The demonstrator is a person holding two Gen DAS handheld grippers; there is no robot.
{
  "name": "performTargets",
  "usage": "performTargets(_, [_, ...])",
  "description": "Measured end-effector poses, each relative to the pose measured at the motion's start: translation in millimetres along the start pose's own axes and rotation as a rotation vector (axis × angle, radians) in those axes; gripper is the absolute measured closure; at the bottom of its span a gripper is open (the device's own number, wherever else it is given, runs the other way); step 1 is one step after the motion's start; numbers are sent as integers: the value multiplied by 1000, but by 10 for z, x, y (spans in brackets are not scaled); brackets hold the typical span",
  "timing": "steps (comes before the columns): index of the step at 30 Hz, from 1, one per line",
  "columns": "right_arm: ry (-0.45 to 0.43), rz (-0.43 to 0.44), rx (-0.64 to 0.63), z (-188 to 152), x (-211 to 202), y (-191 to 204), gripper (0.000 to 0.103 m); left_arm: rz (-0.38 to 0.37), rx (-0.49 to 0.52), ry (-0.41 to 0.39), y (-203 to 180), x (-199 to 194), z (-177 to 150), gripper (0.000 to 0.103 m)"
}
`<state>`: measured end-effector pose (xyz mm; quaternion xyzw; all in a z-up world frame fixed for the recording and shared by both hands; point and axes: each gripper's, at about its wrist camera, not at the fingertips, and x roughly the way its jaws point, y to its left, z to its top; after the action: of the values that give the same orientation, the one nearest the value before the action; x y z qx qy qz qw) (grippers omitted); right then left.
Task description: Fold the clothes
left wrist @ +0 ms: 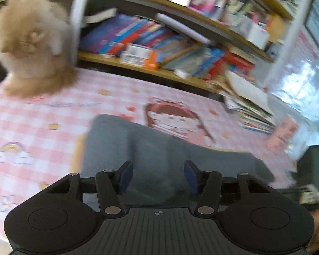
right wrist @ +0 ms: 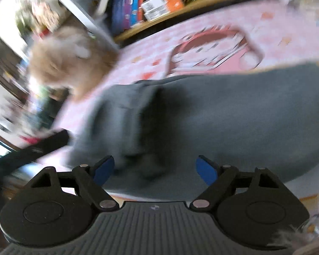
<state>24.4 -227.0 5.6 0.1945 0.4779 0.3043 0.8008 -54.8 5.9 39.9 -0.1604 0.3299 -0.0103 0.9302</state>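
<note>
A grey garment (left wrist: 151,148) lies spread on a pink checked cloth (left wrist: 32,127) with a cartoon girl printed on it. My left gripper (left wrist: 158,170) hovers open just above the garment's near part, with nothing between its blue pads. In the right wrist view the same grey garment (right wrist: 234,116) fills the middle, with a fold or seam running down its left part. My right gripper (right wrist: 155,167) is open over its near edge, holding nothing. Both views are blurred by motion.
A fluffy tan dog (left wrist: 29,44) sits on the pink cloth at the far left, and the dog (right wrist: 68,59) shows close to the garment's left end. Behind stand bookshelves (left wrist: 170,42) full of books. A pile of papers (left wrist: 248,106) lies at the right.
</note>
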Motion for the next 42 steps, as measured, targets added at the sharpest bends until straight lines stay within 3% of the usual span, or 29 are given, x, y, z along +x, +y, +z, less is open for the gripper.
performTargets(1, [-4, -3, 12, 11, 12, 3, 24, 23, -15, -6, 71, -3, 12, 66])
performTargets(2, [-8, -6, 25, 21, 23, 6, 28, 32, -42, -6, 146, -9, 31, 79])
performTargets(6, [-25, -19, 75, 64, 70, 17, 38, 44, -140, -33, 385, -99, 30, 87])
performTargets(14, [-59, -44, 174, 149, 162, 40, 52, 33, -90, -19, 460, -78, 67, 88])
performTargets(17, [-70, -53, 211, 179, 199, 49, 51, 17, -59, -19, 453, -56, 98, 88])
performTargets(20, [-23, -44, 190, 164, 330, 93, 53, -1, -42, -5, 464, -5, 129, 88])
performTargets(22, [13, -50, 177, 132, 433, 102, 62, -15, -29, 10, 459, 44, 142, 88])
performTargets(23, [31, -58, 171, 108, 485, 97, 73, -20, -21, 23, 458, 77, 148, 88])
performTargets(25, [14, -50, 171, 103, 426, 103, 86, -31, 1, 60, 458, 163, 154, 88])
performTargets(26, [-25, -25, 167, 116, 319, 143, 87, -30, 11, 89, 464, 226, 146, 88])
performTargets(30, [-124, -17, 106, 156, 23, 298, 88, -66, -4, 158, 512, 404, 39, 91])
performTargets(34, [-20, -162, 161, 63, 381, 58, 86, -89, 13, 198, 498, 513, -13, 91])
performTargets(35, [-26, -153, 166, 49, 371, 28, 86, -95, 20, 205, 492, 530, -21, 91])
performTargets(37, [-40, -147, 155, 56, 327, 34, 83, -101, 21, 183, 483, 464, 13, 91])
performTargets(42, [-180, -217, -61, 80, 151, 396, 81, -108, 29, 100, 500, 198, 112, 91])
